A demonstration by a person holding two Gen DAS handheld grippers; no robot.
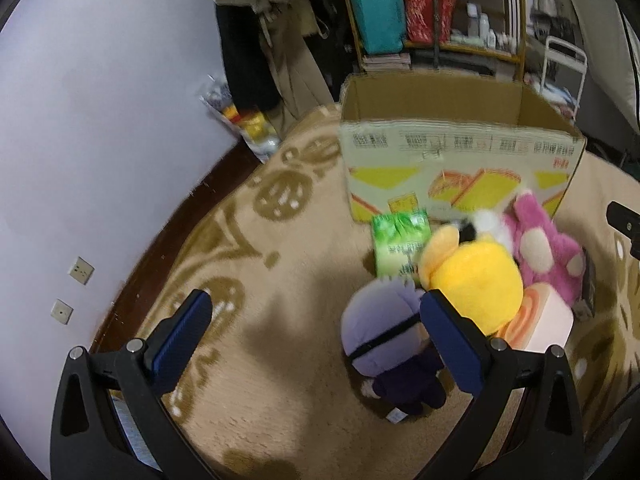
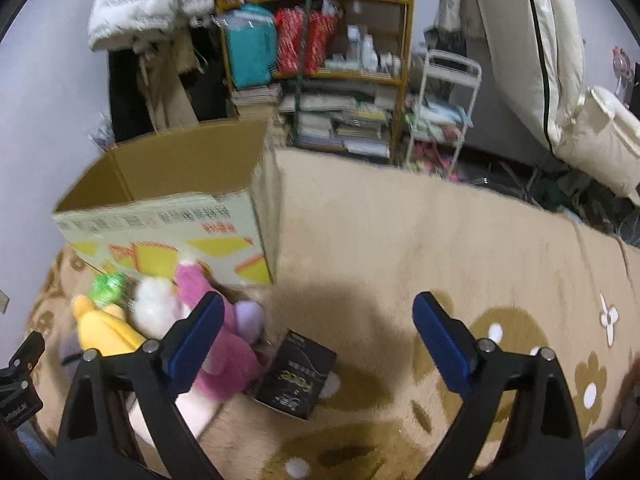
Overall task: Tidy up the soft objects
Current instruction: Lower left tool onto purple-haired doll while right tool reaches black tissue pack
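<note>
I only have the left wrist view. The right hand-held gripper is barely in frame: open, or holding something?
Observer: Open. The right hand-held gripper has only carpet between its fingers.
Operator: What is the dark thing behind the pink plush?
Observer: A black carton lying on the carpet, close beside the pink plush. I can't tell if they touch.
Operator: What's to the right of the cardboard box?
Observer: Carpet right of the cardboard box, then cream quilted fabric piled at the far right.
</note>
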